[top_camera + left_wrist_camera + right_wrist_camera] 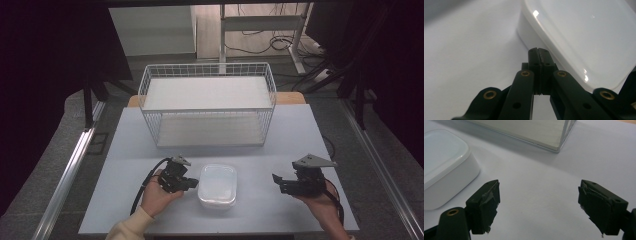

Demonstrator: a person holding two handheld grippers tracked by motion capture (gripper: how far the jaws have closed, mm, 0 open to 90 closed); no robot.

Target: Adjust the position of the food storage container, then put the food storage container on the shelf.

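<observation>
A white lidded plastic box (217, 185) lies on the pale table near the front middle; it also appears as a box (579, 37) in the left gripper view and as a box (445, 167) at the left of the right gripper view. My left gripper (193, 183) is shut with nothing between its jaws, its tips right at the box's left side; in its own view the gripper (539, 51) ends just short of the box wall. My right gripper (278, 181) stands open to the right of the box, apart from it; the open gripper (539, 205) has bare table between its pads.
A white wire basket (207, 102) with two shelves stands at the back of the table; its corner (560, 147) shows in the right gripper view. The table's front edge (220, 232) runs close under both hands. Cables and a desk frame lie on the floor beyond.
</observation>
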